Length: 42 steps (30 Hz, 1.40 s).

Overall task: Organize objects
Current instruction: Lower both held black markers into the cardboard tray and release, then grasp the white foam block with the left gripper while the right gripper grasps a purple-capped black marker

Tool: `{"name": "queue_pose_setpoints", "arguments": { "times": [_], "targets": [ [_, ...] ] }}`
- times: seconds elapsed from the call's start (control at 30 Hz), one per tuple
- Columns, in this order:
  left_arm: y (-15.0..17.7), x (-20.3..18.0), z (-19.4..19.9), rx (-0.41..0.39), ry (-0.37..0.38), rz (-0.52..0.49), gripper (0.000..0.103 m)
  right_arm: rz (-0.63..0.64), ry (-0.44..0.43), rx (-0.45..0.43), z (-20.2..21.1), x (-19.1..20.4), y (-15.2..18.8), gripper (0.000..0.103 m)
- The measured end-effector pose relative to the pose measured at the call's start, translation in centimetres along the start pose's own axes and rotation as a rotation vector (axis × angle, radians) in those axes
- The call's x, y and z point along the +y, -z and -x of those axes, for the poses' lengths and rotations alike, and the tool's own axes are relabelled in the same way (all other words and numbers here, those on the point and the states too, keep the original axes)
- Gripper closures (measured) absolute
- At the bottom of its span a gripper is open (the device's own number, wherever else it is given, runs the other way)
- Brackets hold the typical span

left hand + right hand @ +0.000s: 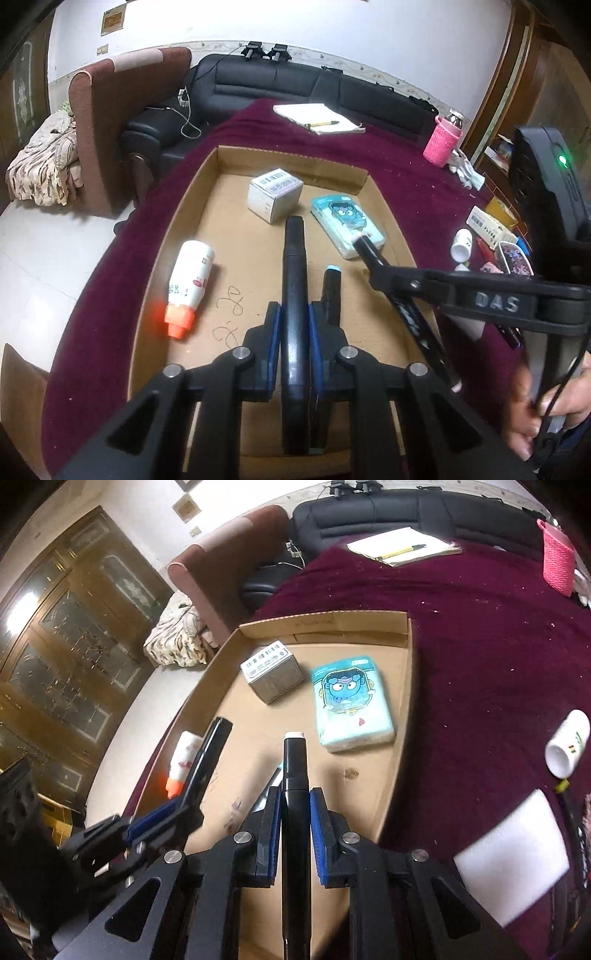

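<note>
In the left wrist view, the left hand-held gripper [294,326] is clenched on a black marker [293,266] whose rear end is cut off below. It hangs over the cardboard tray [177,236], which holds a white bottle [190,284], a small white box [275,199] and a tissue pack [345,225]. A second marker with a pale tip [331,291] lies half hidden beside the pads.

The right wrist view shows the right hand-held gripper [294,810] grasping a white-tipped marker [294,771] above the tray's near edge; the bottle is partly hidden here. A white pill bottle [567,744] lies on the maroon desk [480,635].

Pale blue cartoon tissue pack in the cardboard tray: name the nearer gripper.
Right. Right gripper holds its black marker tip just beside the pack; left gripper sits further back and leftward.
</note>
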<state>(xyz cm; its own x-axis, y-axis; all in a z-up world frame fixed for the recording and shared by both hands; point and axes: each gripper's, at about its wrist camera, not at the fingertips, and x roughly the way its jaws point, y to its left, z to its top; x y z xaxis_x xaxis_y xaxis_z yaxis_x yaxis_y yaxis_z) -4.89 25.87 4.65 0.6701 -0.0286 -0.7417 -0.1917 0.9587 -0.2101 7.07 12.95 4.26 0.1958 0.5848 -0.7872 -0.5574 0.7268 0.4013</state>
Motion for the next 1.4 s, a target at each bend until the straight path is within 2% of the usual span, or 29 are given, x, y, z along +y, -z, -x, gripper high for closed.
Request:
{"name": "queue_pose_setpoints", "arguments": {
  "times": [0.2,0.53,0.63,0.7,0.77,0.87,1.0,1.13,1.23,1.4],
  "targets": [
    [0.1,-0.2,-1.0,0.021,-0.008,-0.006,0.089,-0.015,0.028,0.004,-1.2,-0.3,-0.6,0.085],
    [0.2,0.0,-1.5,0.040,-0.025,0.008,0.089,-0.019,0.025,0.033,-1.6,-0.6,-0.3,0.084],
    [0.2,0.0,-1.3,0.041,-0.022,0.009,0.087,-0.024,0.014,0.036,-1.4,-0.7,-0.3,0.074],
    [0.2,0.0,-1.2,0.042,-0.026,0.015,0.078,-0.019,0.006,0.026,-1.0,-0.6,-0.2,0.063],
    [0.2,-0.1,-0.9,0.040,-0.033,0.020,0.073,-0.020,0.001,0.011,-0.3,-0.6,0.0,0.062],
    [0.2,-0.6,-0.1,0.028,-0.026,0.011,0.072,-0.013,-0.020,-0.006,1.3,-1.0,0.6,0.062],
    [0.0,-2.2,1.3,0.003,-0.003,-0.027,0.072,-0.005,-0.045,-0.052,4.7,-2.6,2.0,0.062],
    [0.1,-5.2,2.1,-0.004,0.051,-0.099,0.070,-0.025,-0.051,-0.090,8.5,-6.4,3.7,0.062],
    [0.3,-8.3,1.7,0.013,0.091,-0.171,0.061,-0.043,-0.030,-0.120,11.1,-9.7,4.8,0.062],
    [1.0,-13.5,-0.4,0.063,0.134,-0.261,0.048,-0.077,-0.006,-0.182,13.7,-14.3,6.7,0.054]
  ]
}}
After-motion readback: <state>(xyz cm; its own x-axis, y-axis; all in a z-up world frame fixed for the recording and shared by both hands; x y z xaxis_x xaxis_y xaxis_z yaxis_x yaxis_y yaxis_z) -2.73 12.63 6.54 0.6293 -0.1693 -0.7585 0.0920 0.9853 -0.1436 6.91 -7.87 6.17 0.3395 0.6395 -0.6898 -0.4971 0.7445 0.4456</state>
